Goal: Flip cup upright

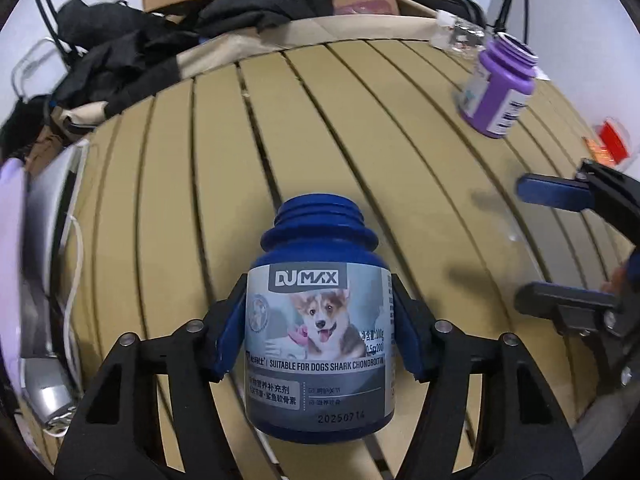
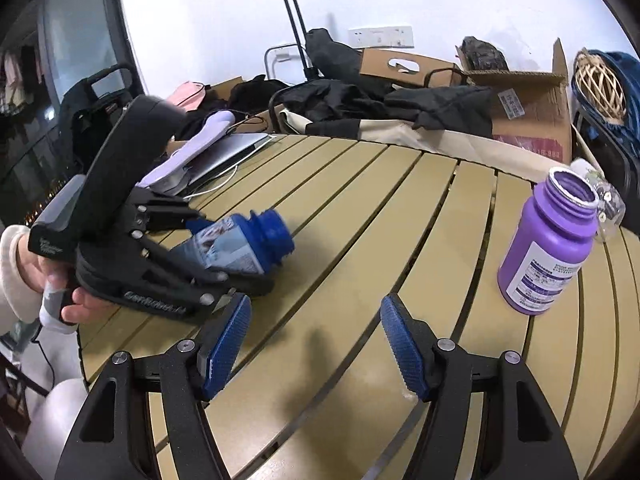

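The left tongs (image 1: pixel 320 332) squeeze the blue bottle (image 1: pixel 318 320), tipped over the tabletop (image 1: pixel 160 200). The right tongs (image 2: pixel 316 344) gape wide beside it.

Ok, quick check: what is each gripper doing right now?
Left gripper: shut on the blue bottle, which lies tilted.
Right gripper: open, holding nothing, above the slatted table.

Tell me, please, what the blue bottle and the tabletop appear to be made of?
Blue bottle: apparently moulded plastic, smooth and slightly glossy, with a threaded neck and a printed paper or film label. Tabletop: tan slats with dark gaps; matte, even colour, so painted metal or wood, unclear which.
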A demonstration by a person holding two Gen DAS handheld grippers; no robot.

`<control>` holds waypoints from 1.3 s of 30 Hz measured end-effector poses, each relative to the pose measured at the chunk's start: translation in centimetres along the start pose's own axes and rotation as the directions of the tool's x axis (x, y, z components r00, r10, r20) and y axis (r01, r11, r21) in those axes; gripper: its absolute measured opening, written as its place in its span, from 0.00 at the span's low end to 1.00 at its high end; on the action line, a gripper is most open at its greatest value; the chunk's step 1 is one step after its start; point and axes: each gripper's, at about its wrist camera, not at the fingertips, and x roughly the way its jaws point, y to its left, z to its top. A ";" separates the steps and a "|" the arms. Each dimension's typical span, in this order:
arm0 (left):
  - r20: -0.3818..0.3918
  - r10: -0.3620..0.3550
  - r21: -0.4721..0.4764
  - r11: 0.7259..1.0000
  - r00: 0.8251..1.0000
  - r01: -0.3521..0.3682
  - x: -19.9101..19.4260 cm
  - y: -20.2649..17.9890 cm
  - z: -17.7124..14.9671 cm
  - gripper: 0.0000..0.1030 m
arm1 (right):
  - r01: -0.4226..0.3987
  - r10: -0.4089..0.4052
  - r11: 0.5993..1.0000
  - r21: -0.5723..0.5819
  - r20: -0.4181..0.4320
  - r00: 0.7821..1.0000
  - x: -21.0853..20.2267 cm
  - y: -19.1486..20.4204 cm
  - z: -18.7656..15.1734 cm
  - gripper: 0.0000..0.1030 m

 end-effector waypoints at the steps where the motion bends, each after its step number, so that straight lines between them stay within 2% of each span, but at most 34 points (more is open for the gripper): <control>1: 0.016 0.008 -0.008 1.000 1.000 -0.008 -0.2 0.1 0.0 0.58 | 0.002 -0.002 1.000 0.007 0.004 1.000 -0.1 -0.1 0.1 0.70; 4: 0.115 0.015 -0.032 0.999 0.993 -0.012 -1.6 0.0 -0.3 0.58 | -0.012 0.011 0.999 0.033 0.021 1.000 -0.7 -0.6 0.7 0.70; 6: 0.219 0.024 -0.023 1.000 0.975 -0.020 -3.2 0.0 0.0 0.58 | -0.048 0.046 0.997 0.058 0.038 0.998 -1.1 -1.1 2.5 0.70; 8: 0.304 0.015 -0.023 1.000 0.953 -0.009 -4.4 0.2 0.6 0.58 | -0.123 0.118 0.990 0.068 0.063 0.991 -1.4 -1.7 4.7 0.70; 10: 0.407 0.005 -0.021 1.000 0.913 0.004 -5.9 0.3 1.1 0.58 | -0.202 0.195 0.976 0.087 0.082 0.977 -1.3 -2.4 7.4 0.75; 11: 0.442 0.004 -0.024 1.000 0.897 0.007 -6.2 0.3 1.3 0.58 | -0.262 0.253 0.959 0.108 0.090 0.963 -0.9 -2.9 9.0 0.75; 12: 0.487 0.001 -0.038 0.999 0.873 0.020 -6.7 0.5 1.6 0.58 | -0.308 0.299 0.943 0.126 0.084 0.950 -0.2 -3.3 10.2 0.76; 13: 0.520 0.002 -0.046 0.999 0.854 0.025 -6.9 0.6 1.9 0.58 | -0.333 0.325 0.932 0.144 0.075 0.943 0.6 -3.6 11.4 0.76; 14: 0.562 0.005 -0.043 0.999 0.827 0.022 -7.3 0.6 2.0 0.58 | -0.342 0.335 0.927 0.152 0.071 0.940 1.1 -3.6 12.0 0.76; 15: 0.594 0.014 -0.035 0.999 0.804 0.008 -7.4 0.5 2.1 0.58 | -0.380 0.377 0.911 0.159 0.054 0.925 2.0 -3.6 12.7 0.76; 16: 0.616 0.026 -0.025 1.000 0.788 -0.014 -7.4 0.5 2.4 0.58 | -0.409 0.409 0.898 0.166 0.035 0.912 2.8 -3.5 13.1 0.76; 17: 0.626 0.031 -0.020 1.000 0.780 -0.023 -7.4 0.6 2.8 0.58 | -0.406 0.409 0.895 0.185 0.024 0.912 3.6 -3.6 13.4 0.76; 21: 0.645 -0.014 0.014 1.000 0.764 0.006 -7.1 1.2 3.4 0.58 | -0.461 0.471 0.853 0.244 0.019 0.882 5.7 -3.9 14.4 0.75; 23: 0.649 -0.020 0.028 1.000 0.761 0.003 -6.9 1.1 3.6 0.58 | -0.516 0.531 0.808 0.285 0.029 0.847 6.7 -4.4 14.6 0.66; 24: 0.644 -0.019 0.027 1.000 0.765 0.002 -6.7 1.3 3.9 0.58 | -0.509 0.523 0.816 0.276 0.025 0.852 6.9 -4.4 14.8 0.66; 26: 0.615 -0.054 0.037 0.999 0.787 0.040 -6.1 1.8 4.5 0.59 | -0.447 0.456 0.871 0.204 0.001 0.890 6.8 -3.7 15.3 0.66; 28: 0.609 -0.111 0.040 0.993 0.786 0.110 -5.9 2.7 4.9 0.60 | -0.364 0.366 0.928 0.080 -0.006 0.931 6.2 -2.7 16.0 0.66; 29: 0.610 -0.144 0.042 0.988 0.779 0.150 -5.8 3.4 5.3 0.61 | -0.341 0.341 0.940 0.031 0.000 0.940 5.9 -2.6 16.3 0.66; 31: 0.621 -0.200 0.052 0.975 0.758 0.215 -5.7 4.2 6.0 0.58 | -0.296 0.299 0.949 -0.109 0.017 0.954 5.4 -2.0 17.0 0.66; 34: 0.647 -0.202 0.074 0.976 0.736 0.203 -5.5 4.0 6.7 0.58 | -0.235 0.252 0.942 -0.241 0.041 0.967 5.0 -1.9 17.3 0.66; 36: 0.652 -0.197 0.076 0.978 0.732 0.196 -5.1 3.8 7.2 0.58 | -0.211 0.236 0.931 -0.298 0.053 0.970 5.4 -2.1 17.5 0.66; 39: 0.643 -0.187 0.067 0.980 0.743 0.188 -4.0 3.4 7.8 0.58 | -0.202 0.230 0.924 -0.325 0.050 0.972 6.1 -3.2 17.2 0.66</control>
